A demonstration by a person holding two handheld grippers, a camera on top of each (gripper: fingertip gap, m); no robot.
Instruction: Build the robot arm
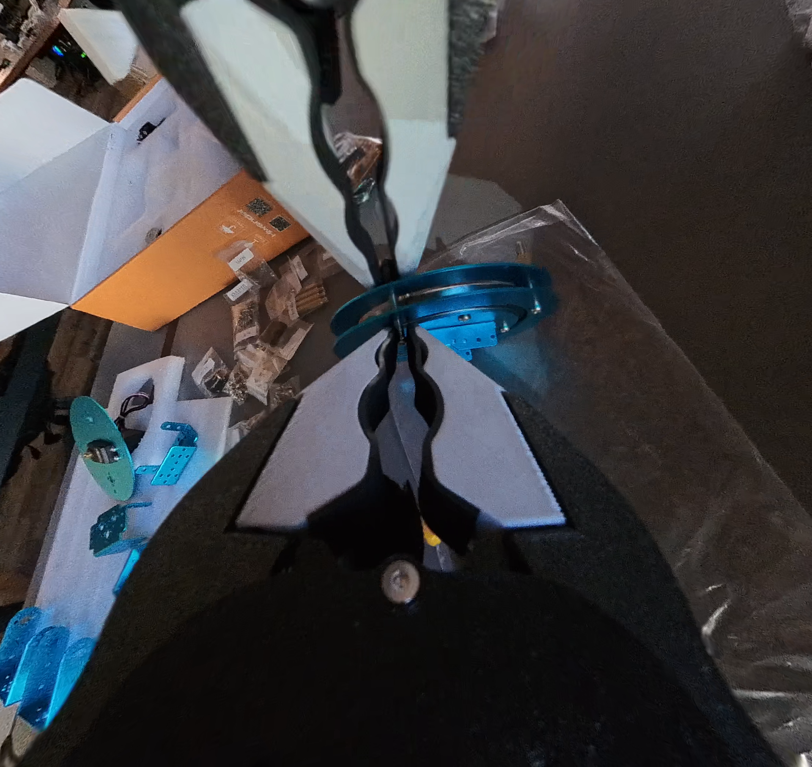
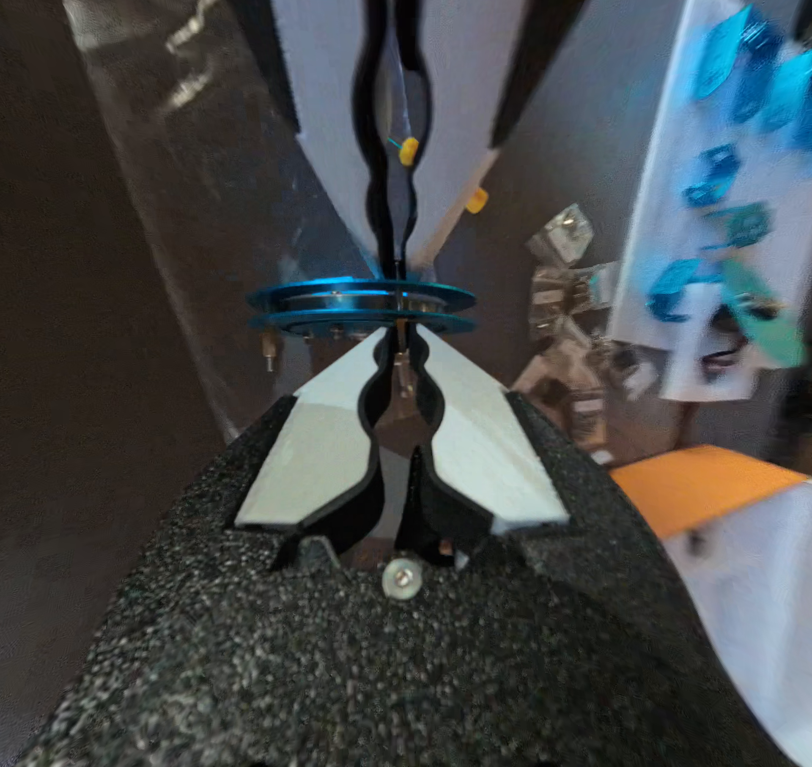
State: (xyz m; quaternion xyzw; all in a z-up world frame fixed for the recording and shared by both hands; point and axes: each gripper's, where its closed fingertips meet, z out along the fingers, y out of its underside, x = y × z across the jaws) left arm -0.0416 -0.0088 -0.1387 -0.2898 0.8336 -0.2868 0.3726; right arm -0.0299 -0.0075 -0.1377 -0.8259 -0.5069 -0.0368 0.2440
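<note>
Item: blue disc assembly (image 1: 444, 302), two anodised metal plates stacked on standoffs, held in the air over a clear plastic bag (image 1: 659, 394). Left gripper (image 1: 397, 333) and right gripper (image 2: 397, 328) pinch opposite rims, jaws closed. Best kept level with even grip. Blue brackets (image 1: 175, 456) lie on white foam.

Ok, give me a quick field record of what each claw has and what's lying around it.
left claw: shut on the rim of the blue double-disc assembly
right claw: shut on the opposite rim of the same assembly
assembly: two stacked blue discs, held between both claws
behind it: clear plastic bag
to the side: white foam tray with blue brackets, small parts bags, orange box
</note>
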